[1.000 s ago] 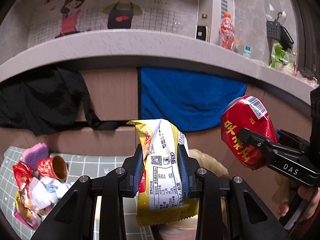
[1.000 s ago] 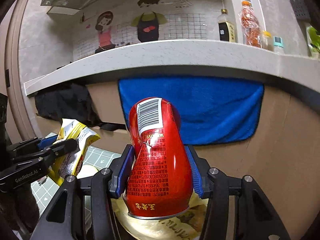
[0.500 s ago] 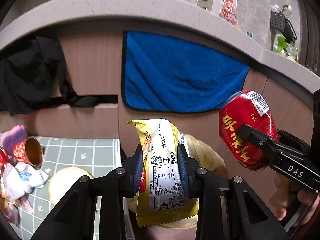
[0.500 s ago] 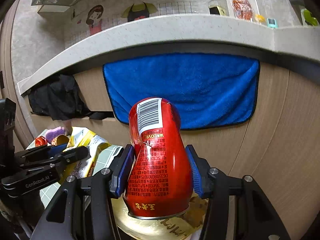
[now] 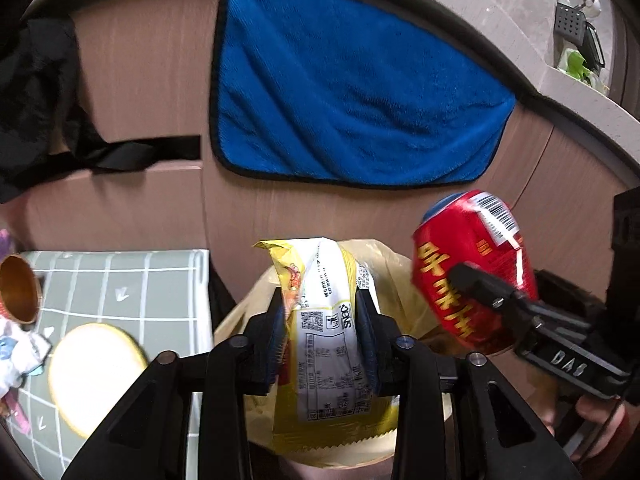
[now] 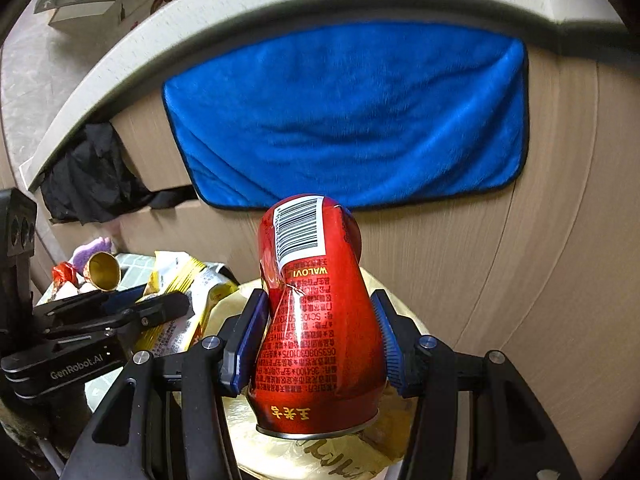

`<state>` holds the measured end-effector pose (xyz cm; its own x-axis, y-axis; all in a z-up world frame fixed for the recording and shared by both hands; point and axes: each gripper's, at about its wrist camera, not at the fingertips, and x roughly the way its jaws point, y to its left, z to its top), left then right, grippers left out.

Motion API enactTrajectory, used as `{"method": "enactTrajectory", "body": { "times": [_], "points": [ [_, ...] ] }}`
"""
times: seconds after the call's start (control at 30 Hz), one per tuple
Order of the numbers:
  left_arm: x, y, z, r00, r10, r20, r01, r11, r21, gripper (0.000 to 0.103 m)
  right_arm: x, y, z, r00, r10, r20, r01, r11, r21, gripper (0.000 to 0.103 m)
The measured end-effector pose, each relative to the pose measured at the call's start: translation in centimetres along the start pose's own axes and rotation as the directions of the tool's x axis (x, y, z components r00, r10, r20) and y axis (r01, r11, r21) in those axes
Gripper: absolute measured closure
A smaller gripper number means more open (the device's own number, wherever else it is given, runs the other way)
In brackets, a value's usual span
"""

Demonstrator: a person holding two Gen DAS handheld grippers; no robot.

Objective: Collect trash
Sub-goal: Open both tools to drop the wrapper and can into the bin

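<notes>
A: Left gripper [image 5: 322,334] has the yellow snack wrapper [image 5: 332,344] standing upright between its blue pads. The jaws have just been opening a little, yet the wrapper sits between them, pads at both its sides. Whether they press it now, I cannot tell.

B: And the right gripper [image 6: 318,338]?

A: Pinching a dented red can [image 6: 316,320], barcode end up and away, open rim toward the camera. Pads flat on both sides of its body.

B: Where do both sit relative to the bin?

A: Above the mouth of a bin lined with a pale yellow bag [image 6: 280,452]. The can's rim hangs over the liner; the wrapper's lower edge hangs over it too, as seen from the left wrist. The two grippers are near each other, side by side, apart.

B: Surroundings?

A: Blue towel [image 5: 352,92] hangs on the wooden cabinet front behind. To the left, a checked grey mat [image 5: 132,280] with a round pale disc [image 5: 96,376] and a gold-lined paper cup [image 6: 104,270] lying on its side, plus crumpled wrappers at the frame edge.
</notes>
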<state>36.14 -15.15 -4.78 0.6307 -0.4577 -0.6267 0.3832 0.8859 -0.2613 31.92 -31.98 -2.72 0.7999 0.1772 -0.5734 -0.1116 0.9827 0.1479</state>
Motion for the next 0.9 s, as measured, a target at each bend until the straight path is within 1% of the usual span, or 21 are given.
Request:
{"method": "enactTrajectory", "body": {
  "times": [0.03,0.07,0.1,0.13,0.2,0.27,0.3,0.5,0.67,0.77,0.9],
  "points": [
    [0.4,0.3,0.1,1.0,-0.028,-0.014,0.028,1.0,-0.01,0.053,0.8,-0.3,-0.2,1.0,0.015,-0.018,-0.015,1.0,0.019,0.053],
    [1.0,0.7,0.3,0.997,-0.072,-0.037,0.071,0.997,-0.029,0.047,1.2,-0.6,-0.4,0.999,0.024,-0.029,-0.023,0.999,0.035,0.053],
    [1.3,1.0,0.5,0.995,-0.092,-0.047,0.09,0.995,-0.043,0.039,1.7,-0.9,-0.7,0.999,0.03,-0.038,-0.028,0.998,0.05,0.053],
    [1.5,1.5,0.6,0.993,-0.107,-0.053,0.103,0.993,-0.063,0.036,2.3,-1.2,-1.0,0.998,0.027,-0.048,-0.024,0.998,0.06,0.053],
    [1.8,2.0,0.8,0.993,-0.105,-0.056,0.101,0.992,-0.079,0.03,2.8,-1.4,-1.4,0.998,0.021,-0.052,-0.018,0.998,0.065,0.05],
    [1.7,2.2,0.8,0.993,-0.102,-0.051,0.098,0.992,-0.083,0.028,3.0,-1.5,-1.7,0.998,0.029,-0.051,-0.025,0.997,0.074,0.041],
    [1.6,2.4,0.9,0.994,-0.095,-0.046,0.091,0.992,-0.083,0.027,3.0,-1.5,-1.7,0.998,0.042,-0.044,-0.038,0.996,0.081,0.041],
    [0.3,3.3,0.6,1.0,-0.021,-0.019,0.02,0.998,-0.058,0.022,2.7,-1.3,-1.7,0.998,0.055,-0.039,-0.052,0.994,0.092,0.041],
    [-0.6,4.6,-0.3,0.999,0.022,-0.045,-0.024,0.998,-0.06,0.022,2.0,-0.7,-2.0,0.999,0.025,-0.04,-0.021,0.997,0.078,0.041],
    [-1.8,5.5,-0.9,0.997,0.073,-0.034,-0.075,0.996,-0.057,0.022,1.4,-0.2,-2.1,0.999,0.024,-0.037,-0.021,0.997,0.068,0.045],
    [-4.3,6.7,-1.9,0.991,0.135,0.0,-0.135,0.99,-0.044,0.022,0.3,1.0,-2.3,1.0,-0.002,-0.022,0.003,0.999,0.041,0.048]
  ]
}}
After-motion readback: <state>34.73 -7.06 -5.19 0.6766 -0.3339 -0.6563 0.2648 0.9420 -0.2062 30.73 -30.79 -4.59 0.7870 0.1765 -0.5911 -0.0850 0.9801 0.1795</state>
